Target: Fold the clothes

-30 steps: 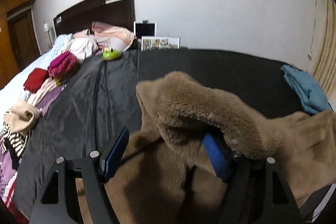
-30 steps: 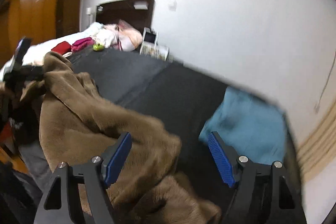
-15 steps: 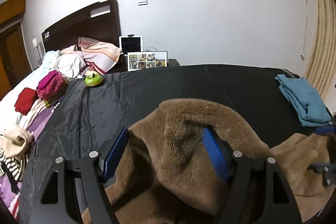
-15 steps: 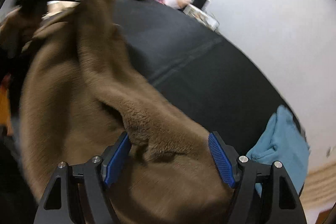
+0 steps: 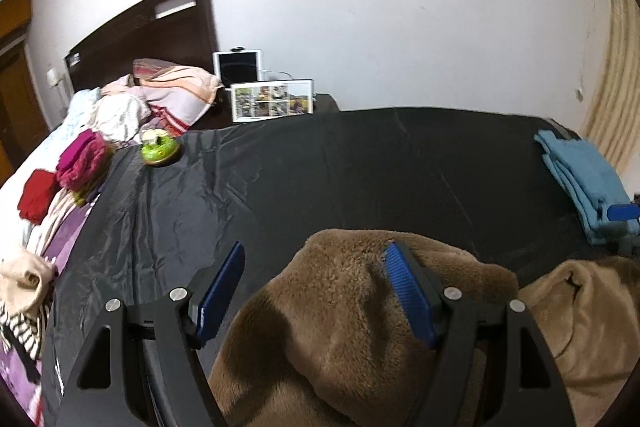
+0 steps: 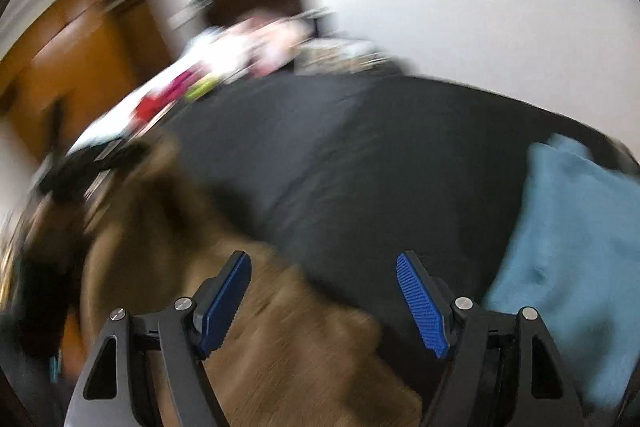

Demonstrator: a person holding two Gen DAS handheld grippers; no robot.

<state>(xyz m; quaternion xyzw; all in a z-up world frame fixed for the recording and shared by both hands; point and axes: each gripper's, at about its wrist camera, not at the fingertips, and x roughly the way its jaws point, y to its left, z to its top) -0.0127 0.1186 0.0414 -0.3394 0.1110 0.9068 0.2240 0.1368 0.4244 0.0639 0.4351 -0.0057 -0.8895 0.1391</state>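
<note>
My left gripper point(image 5: 316, 291) has its jaws spread wide. The brown fleece garment point(image 5: 340, 327) bulges up between them: it presses against the right blue pad point(image 5: 408, 295), while the left pad point(image 5: 222, 287) stands clear of it over the black sheet point(image 5: 320, 167). Nothing is pinched. The fleece lies heaped at the near edge of the bed, spilling rightward in a second mound point(image 5: 580, 315).

Across that view from the left: a red cloth point(image 5: 36, 195), a magenta knit point(image 5: 82, 159), a green toy point(image 5: 159, 150), striped pillows point(image 5: 176, 95), a photo frame point(image 5: 272, 101), and at the far right a folded blue towel point(image 5: 580, 183).

My right gripper point(image 6: 324, 291) is likewise wide apart, grasping nothing. This view is smeared by motion. The fleece point(image 6: 280, 339) lies below and beside the left pad point(image 6: 226, 297); whether it touches I cannot tell. The right pad point(image 6: 420, 303) hangs over the black sheet point(image 6: 360, 155), with the blue towel point(image 6: 568, 247) just to its right.
</note>
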